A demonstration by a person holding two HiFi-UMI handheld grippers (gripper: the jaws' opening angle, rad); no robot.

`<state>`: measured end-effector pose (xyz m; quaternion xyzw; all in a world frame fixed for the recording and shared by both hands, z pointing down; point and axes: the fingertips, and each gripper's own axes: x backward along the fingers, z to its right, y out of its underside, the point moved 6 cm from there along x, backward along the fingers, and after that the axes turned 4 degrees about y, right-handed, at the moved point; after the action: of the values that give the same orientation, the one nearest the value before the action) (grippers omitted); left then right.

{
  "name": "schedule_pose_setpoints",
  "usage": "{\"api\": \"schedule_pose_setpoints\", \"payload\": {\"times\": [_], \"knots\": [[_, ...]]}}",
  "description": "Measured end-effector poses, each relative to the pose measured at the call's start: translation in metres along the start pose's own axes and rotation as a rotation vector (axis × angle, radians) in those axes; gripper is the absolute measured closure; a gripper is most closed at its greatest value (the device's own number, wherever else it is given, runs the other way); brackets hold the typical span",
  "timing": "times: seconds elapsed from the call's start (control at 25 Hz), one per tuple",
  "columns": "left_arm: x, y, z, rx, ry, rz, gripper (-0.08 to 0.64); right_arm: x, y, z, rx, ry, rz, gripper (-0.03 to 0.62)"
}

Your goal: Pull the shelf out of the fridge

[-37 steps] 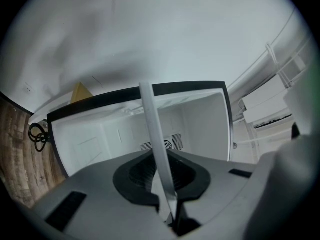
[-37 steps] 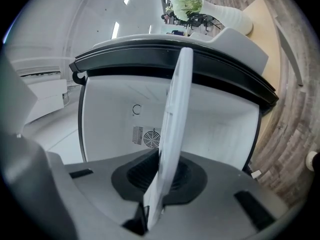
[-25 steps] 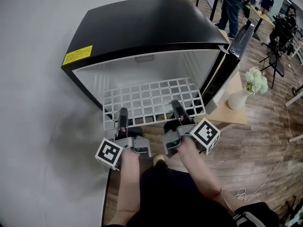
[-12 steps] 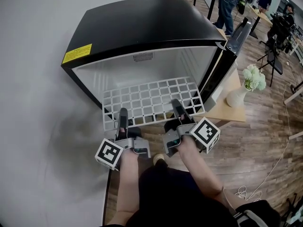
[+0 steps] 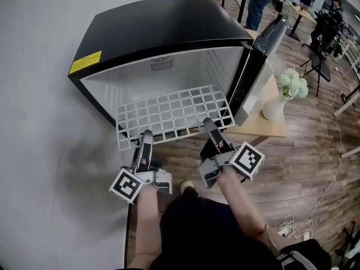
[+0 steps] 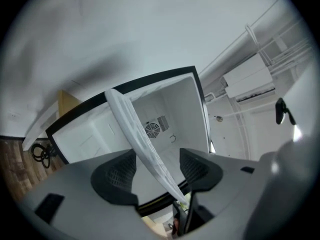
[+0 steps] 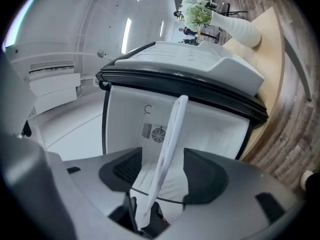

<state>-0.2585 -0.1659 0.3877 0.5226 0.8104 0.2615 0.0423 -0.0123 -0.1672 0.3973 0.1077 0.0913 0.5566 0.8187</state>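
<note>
A white wire shelf [image 5: 174, 112] sticks halfway out of the open black fridge [image 5: 163, 27], tilted slightly down toward me. My left gripper [image 5: 147, 135] is at the shelf's front left edge and my right gripper [image 5: 209, 125] at its front right edge. In the left gripper view the shelf [image 6: 140, 139] runs edge-on between the dark pads [image 6: 117, 176] with a gap on each side. In the right gripper view, too, the shelf [image 7: 170, 139] passes between the pads [image 7: 202, 171] without touching. Both grippers' jaws are opening, with the shelf edge between them.
The fridge door [image 5: 264, 44] stands open to the right. Beside it is a small wooden table [image 5: 264, 125] with a white vase of flowers [image 5: 292, 86]. A grey wall lies to the left. People and stands are far back right. A cable [image 5: 292, 226] lies on the wooden floor.
The scene has slid a little up and left in the head view. The shelf projects about as far as before, and both grippers remain at its front edge.
</note>
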Motion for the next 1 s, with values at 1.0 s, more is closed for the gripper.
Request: {"api": "schedule_pose_setpoints", "payload": {"times": [1.0], "knots": [[0.048,0.077,0.051,-0.692,0.043,-0.373,0.543,0.106,-0.007,-0.007,0.872,0.115,0.042,0.601]]}}
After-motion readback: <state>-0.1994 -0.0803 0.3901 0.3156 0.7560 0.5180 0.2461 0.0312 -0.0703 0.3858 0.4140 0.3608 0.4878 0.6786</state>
